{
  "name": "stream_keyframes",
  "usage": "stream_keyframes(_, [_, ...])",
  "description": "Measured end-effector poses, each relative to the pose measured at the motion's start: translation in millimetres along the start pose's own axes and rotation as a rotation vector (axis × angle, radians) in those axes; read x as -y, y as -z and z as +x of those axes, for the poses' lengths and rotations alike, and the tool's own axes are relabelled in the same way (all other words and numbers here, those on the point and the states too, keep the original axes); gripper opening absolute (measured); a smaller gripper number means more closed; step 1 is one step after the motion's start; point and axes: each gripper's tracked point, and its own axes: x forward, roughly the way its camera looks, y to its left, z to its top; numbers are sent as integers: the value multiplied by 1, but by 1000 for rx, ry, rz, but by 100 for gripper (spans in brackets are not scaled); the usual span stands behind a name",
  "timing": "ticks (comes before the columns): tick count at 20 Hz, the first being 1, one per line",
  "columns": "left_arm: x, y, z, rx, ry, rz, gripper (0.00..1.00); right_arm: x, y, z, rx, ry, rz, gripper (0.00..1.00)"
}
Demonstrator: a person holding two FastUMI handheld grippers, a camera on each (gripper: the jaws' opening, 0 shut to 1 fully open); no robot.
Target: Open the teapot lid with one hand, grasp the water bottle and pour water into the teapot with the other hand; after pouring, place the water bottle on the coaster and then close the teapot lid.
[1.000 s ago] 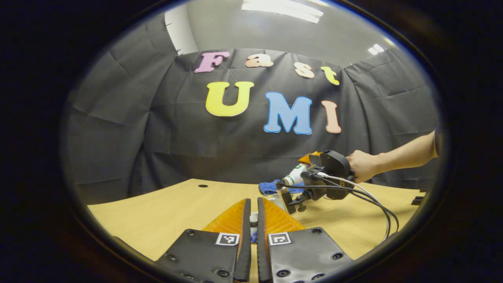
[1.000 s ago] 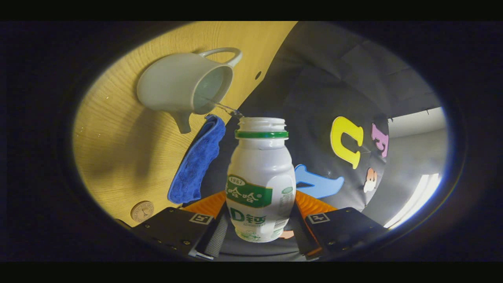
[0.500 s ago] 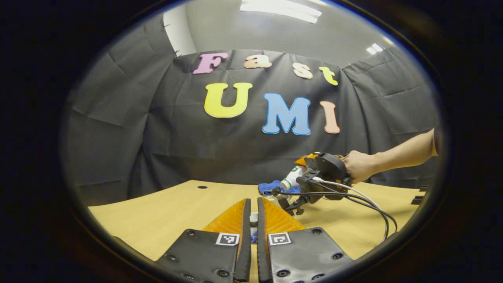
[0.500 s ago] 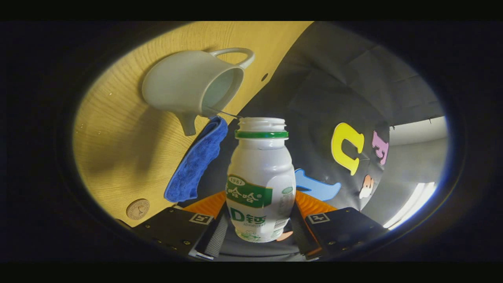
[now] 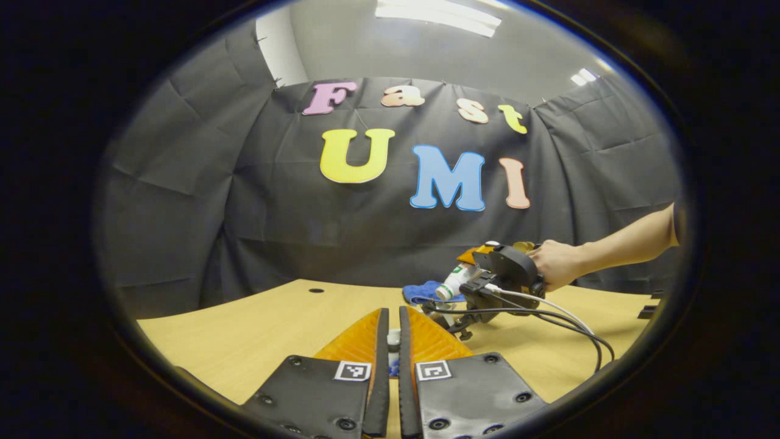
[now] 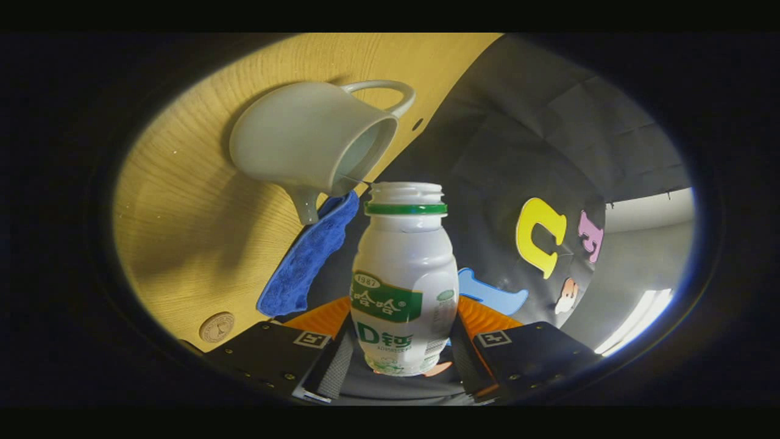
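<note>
- Right tool (image 6: 405, 360) is clamped on the water bottle (image 6: 404, 286), a finger on each side of its lower body. The cap's off and the bottle is tipped toward the teapot (image 6: 311, 143) at the upper left of the right gripper view.
- The teapot sits on the counter (image 6: 183, 244) with its top open and no lid on it. A thin thread of water runs from the bottle mouth to the pot's rim, so I'd say pouring is on, and probably near its end (just a trickle).
- Left tool (image 5: 390, 341) at bottom centre of the left gripper view is nearly closed, with a small pale thing pinched in the slit. My guess is the lid knob, but I honestly can't tell.
- Left to do, going by the task: stand the bottle on the coaster (image 6: 217, 327) (small round disc at lower left, just below the blue cloth (image 6: 308, 256)), then put the lid back on.
- Hard to see: the water level in the pot and how much remains in the opaque bottle. In the left gripper view the other tool (image 5: 496, 277) and the hand (image 5: 557, 265) holding it hide most of the pot.
</note>
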Motion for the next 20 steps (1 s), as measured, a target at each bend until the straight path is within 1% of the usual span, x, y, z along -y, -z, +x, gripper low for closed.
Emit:
stream_keyframes(1, [0, -1, 0, 0, 0, 1, 17, -1, -1, 0, 0, -1, -3, 72])
stream_keyframes(2, [0, 1, 0, 1, 0, 2, 13, -1, -2, 0, 0, -1, -3, 72])
stream_keyframes(3, [1, 0, 0, 2, 1, 2, 17, -2, -2, 0, 1, -3, -1, 72])
stream_keyframes(4, [1, -1, -1, 2, 1, 1, 13, -1, -2, -1, 1, -3, -3, 72])
stream_keyframes(6, [1, 1, 0, 1, 1, 1, 13, 0, -2, 0, 2, -4, -3, 72])
stream_keyframes(7, [1, 1, 0, 0, 1, 1, 17, 0, -2, 0, 3, -5, -2, 72])
stream_keyframes(9, [2, 1, 1, -2, 3, 2, 17, 0, -2, 0, 2, -6, 2, 72])
stream_keyframes(10, [2, 2, 1, -2, 3, 3, 13, -1, -2, 0, 2, -7, 11, 72])
stream_keyframes(11, [2, 1, 1, -1, 3, 4, 17, 0, -1, 0, 1, -9, 21, 72])
stream_keyframes(12, [2, 1, 1, 1, 2, 3, 13, 0, 0, 1, -2, -8, 37, 72])
stream_keyframes(13, [1, 0, 0, 2, 2, 1, 17, -2, 1, 0, -5, -12, 60, 72])
stream_keyframes(14, [1, -1, 0, 1, 2, 0, 17, -4, 1, 0, -7, -19, 91, 72])
stream_keyframes(15, [1, 1, 0, -1, 1, -1, 13, -6, 2, 1, -10, -29, 126, 72])
stream_keyframes(16, [2, 2, 1, -3, 1, -1, 17, -8, 3, 1, -14, -37, 157, 72])
stream_keyframes(18, [3, 5, 0, -9, 3, 3, 17, -11, 2, -1, -25, -47, 209, 72])
stream_keyframes(19, [4, 5, 1, -11, 3, 5, 13, -15, 2, -1, -30, -65, 250, 72])
stream_keyframes(20, [4, 5, 0, -12, 3, 6, 13, -21, 3, -1, -34, -86, 301, 72])
